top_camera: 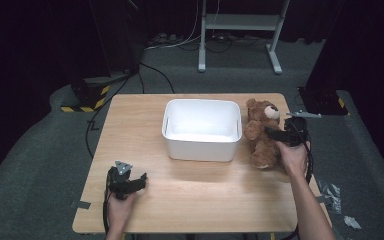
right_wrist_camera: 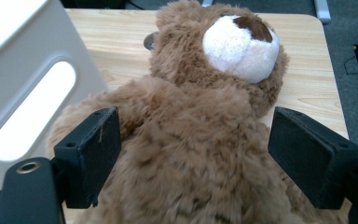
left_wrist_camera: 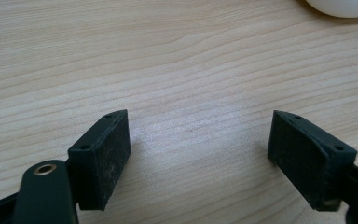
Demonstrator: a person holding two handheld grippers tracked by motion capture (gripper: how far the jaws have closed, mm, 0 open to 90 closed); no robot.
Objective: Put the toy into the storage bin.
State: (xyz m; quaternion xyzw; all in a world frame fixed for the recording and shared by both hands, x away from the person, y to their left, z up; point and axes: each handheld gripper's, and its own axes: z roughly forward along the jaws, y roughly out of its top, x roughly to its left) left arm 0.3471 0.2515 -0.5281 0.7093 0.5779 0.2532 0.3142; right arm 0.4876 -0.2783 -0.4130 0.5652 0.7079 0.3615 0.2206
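Teddy bear (right_wrist_camera: 191, 140): brown, shaggy plush, between right gripper (right_wrist_camera: 193, 158) flat black jaws.

Beyond the right gripper (right_wrist_camera: 193, 158), the teddy bear's (right_wrist_camera: 200, 140) legs are cut off by the bottom edge. To its left, the white bin (right_wrist_camera: 23, 93) is partly cropped.

From my seat at the controls, the tub (top_camera: 202, 129) sits at the table's (top_camera: 190, 200) centre, a little toward twelve o'clock. The teddy bear (top_camera: 261, 132) lies just beside the tub at its three o'clock. My right gripper (top_camera: 275, 133) is at the bear's three o'clock, jaws either side of its body. My left gripper (top_camera: 139, 183) rests at seven o'clock from the tub, well apart from it.
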